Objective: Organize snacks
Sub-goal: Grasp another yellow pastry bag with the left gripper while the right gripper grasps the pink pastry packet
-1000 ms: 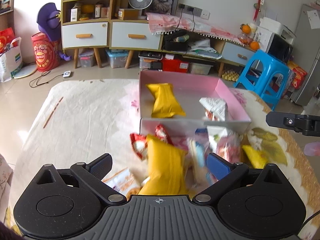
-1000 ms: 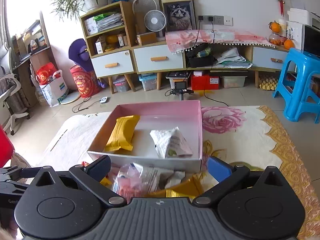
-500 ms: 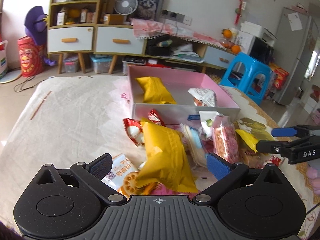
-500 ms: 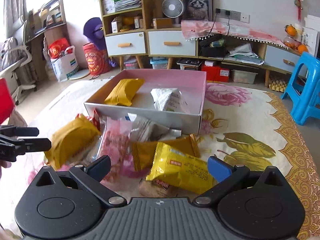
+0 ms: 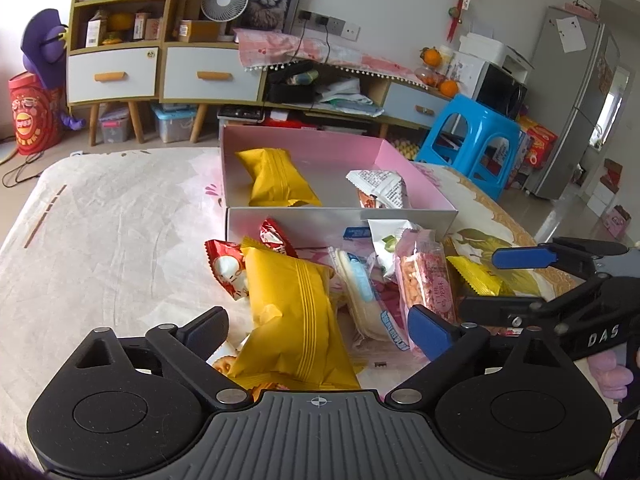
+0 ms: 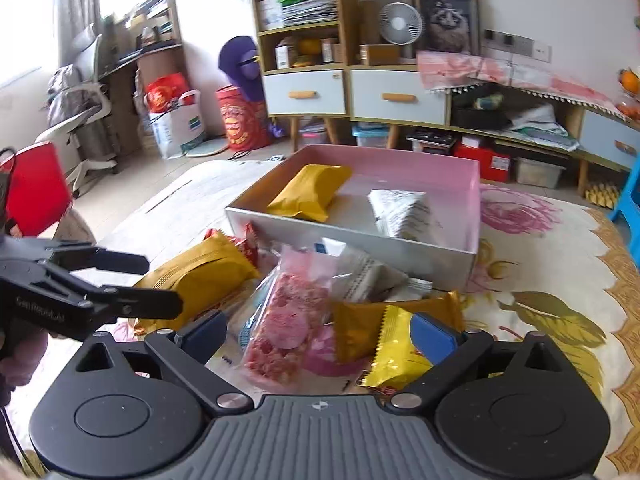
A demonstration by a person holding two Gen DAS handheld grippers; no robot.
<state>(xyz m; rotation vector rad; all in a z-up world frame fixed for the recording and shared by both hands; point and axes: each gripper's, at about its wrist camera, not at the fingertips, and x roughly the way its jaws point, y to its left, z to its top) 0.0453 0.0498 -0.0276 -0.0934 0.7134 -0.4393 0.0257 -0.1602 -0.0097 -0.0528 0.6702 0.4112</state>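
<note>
The large yellow packet lies in the snack pile before the pink box, its long axis pointing away from the left gripper toward the box. The left jaws stand wide and have just been closing a little, with the packet between them and no pad pressing it. The right gripper is also spread, just narrowing, over a pink snack bag without holding it, and its side reads "DAS".

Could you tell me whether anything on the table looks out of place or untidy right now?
Yes: only two packets, a yellow one and a white printed one, lie inside the pink box. The remaining snacks sit heaped and overlapping on the tablecloth before its front wall.
</note>
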